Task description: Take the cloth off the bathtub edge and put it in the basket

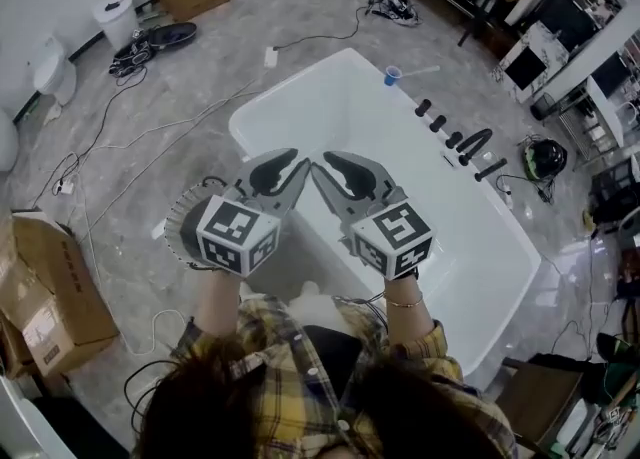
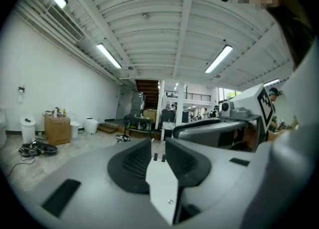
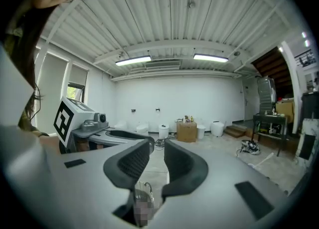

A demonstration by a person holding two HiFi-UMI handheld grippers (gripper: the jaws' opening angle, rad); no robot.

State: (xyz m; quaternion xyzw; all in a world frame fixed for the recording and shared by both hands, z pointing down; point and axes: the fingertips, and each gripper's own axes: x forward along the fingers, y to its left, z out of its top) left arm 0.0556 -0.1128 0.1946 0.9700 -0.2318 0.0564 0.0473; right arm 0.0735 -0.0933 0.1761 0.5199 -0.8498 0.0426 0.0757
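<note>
From the head view I look down on a white bathtub. Both grippers are held side by side above its near end, jaws pointing away from me and tips almost meeting. My left gripper shows a narrow gap between its dark pads, with nothing in it. My right gripper stands the same, narrowly open and empty. A grey basket peeks out behind the left gripper, beside the tub. A pale crumpled patch, probably the cloth, lies at the tub's near edge between my forearms, mostly hidden.
Black tap fittings and a blue cup sit on the tub's far right rim. A cardboard box stands at the left, cables run over the floor, and a dark helmet lies to the right.
</note>
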